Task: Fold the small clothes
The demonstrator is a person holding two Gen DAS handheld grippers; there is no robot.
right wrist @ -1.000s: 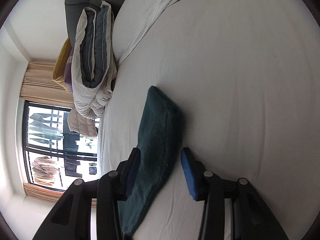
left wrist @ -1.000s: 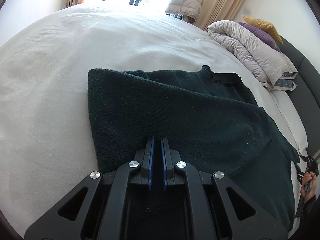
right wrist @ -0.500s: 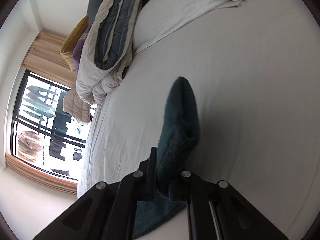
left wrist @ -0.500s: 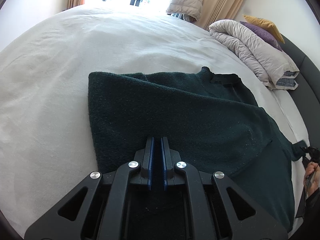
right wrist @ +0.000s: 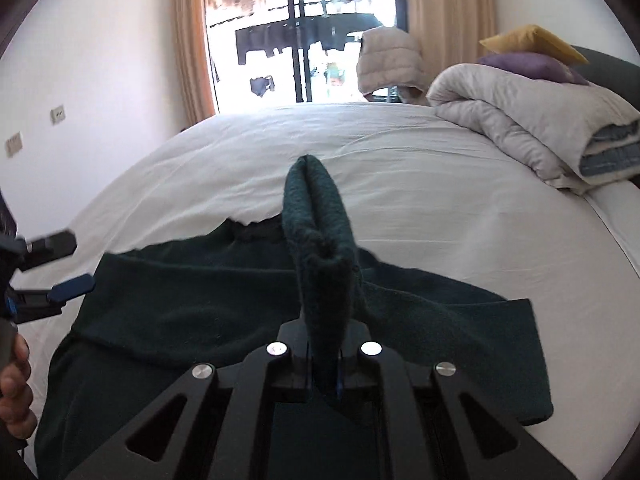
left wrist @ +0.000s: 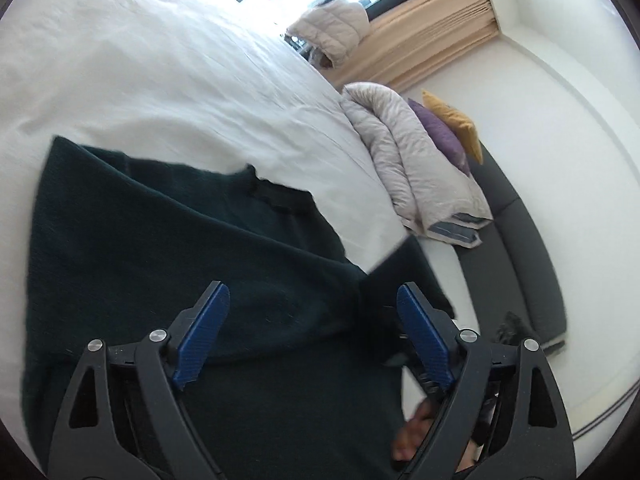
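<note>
Right gripper (right wrist: 323,364) nearest in its own view, jaws pressed together on a sleeve (right wrist: 320,248) of the dark green sweater (right wrist: 192,304); the pinched sleeve stands up out of the jaws as a folded loop. Rest of the sweater lies spread on the white bed sheet (right wrist: 460,216), body toward the left of the sleeve, another flap out to its right. Left of the sweater, at the frame edge, the left gripper (right wrist: 60,264) hangs just above the fabric with a hand (right wrist: 14,392) below it.

Left wrist view: left gripper (left wrist: 312,328) over the sweater (left wrist: 180,248), blue pads (left wrist: 202,332) wide apart and opening, nothing pinched, fabric only underneath them. Sweater's collar (left wrist: 276,196) sits beyond the pads, toward the window. Some fingers (left wrist: 412,436) show low, behind the gripper's right finger, blurred.

Beyond the sweater, bare sheet (left wrist: 140,60). Right of the sweater a folded grey duvet (right wrist: 540,124) on the bed, purple cushion (right wrist: 528,66) and yellow cushion (right wrist: 532,42) on top of it, dark headboard (left wrist: 516,256) behind. Farthest past the sweater: a puffer jacket (right wrist: 386,60), beige curtains (right wrist: 192,40), a bright window (right wrist: 304,28) with laundry hanging outside.
</note>
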